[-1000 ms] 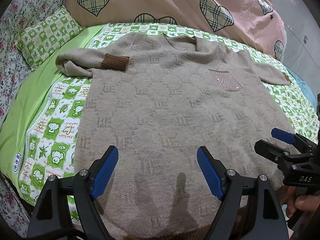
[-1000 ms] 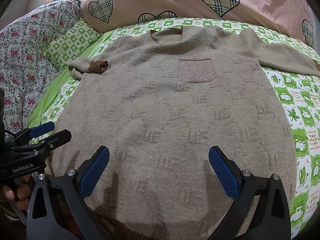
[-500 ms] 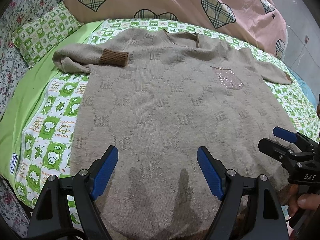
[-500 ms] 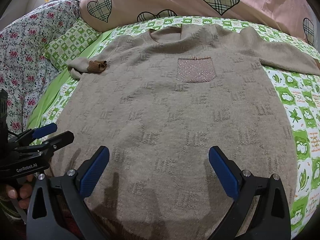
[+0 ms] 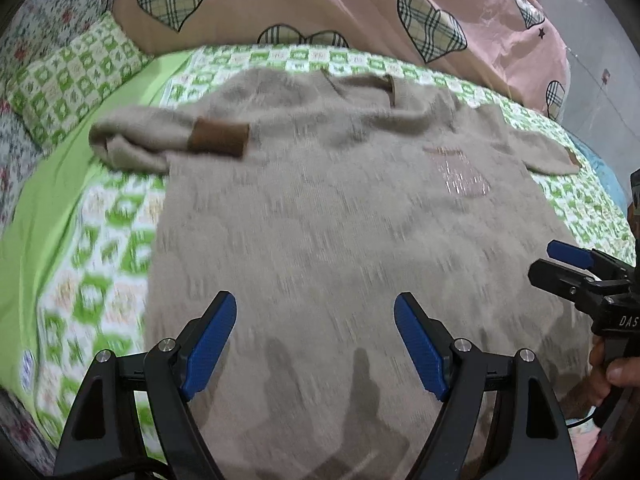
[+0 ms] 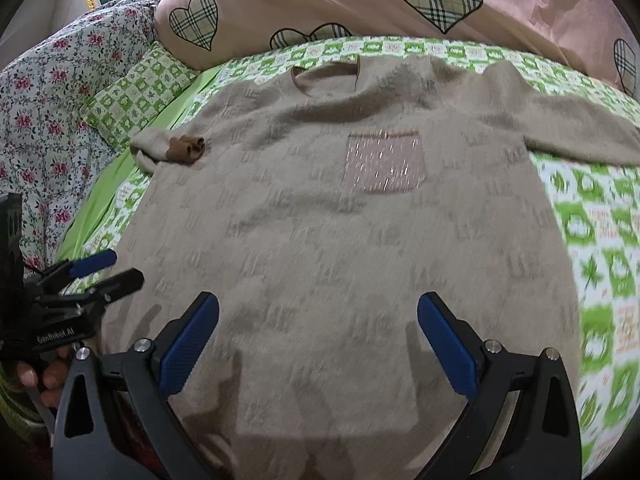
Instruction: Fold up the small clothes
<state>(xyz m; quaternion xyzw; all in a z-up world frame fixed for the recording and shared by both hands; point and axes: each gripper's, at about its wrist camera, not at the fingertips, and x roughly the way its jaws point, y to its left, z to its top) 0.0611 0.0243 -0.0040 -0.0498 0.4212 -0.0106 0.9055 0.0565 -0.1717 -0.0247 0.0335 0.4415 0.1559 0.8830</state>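
The beige sweater (image 6: 340, 248) lies flat, face up on the bed (image 6: 592, 232), both sleeves out. The left gripper (image 5: 314, 332) and right gripper (image 6: 318, 332) hover released above its hem. Pinching only the top knit layer would likely drag the body askew.

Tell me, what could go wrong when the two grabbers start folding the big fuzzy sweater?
1. The left sleeve with the brown cuff is already doubled onto the beige knitted sweater, so a fold might trap a lump.
2. Both the left gripper and right gripper are open over the middle, not the edges; they may pinch one layer and bunch it.
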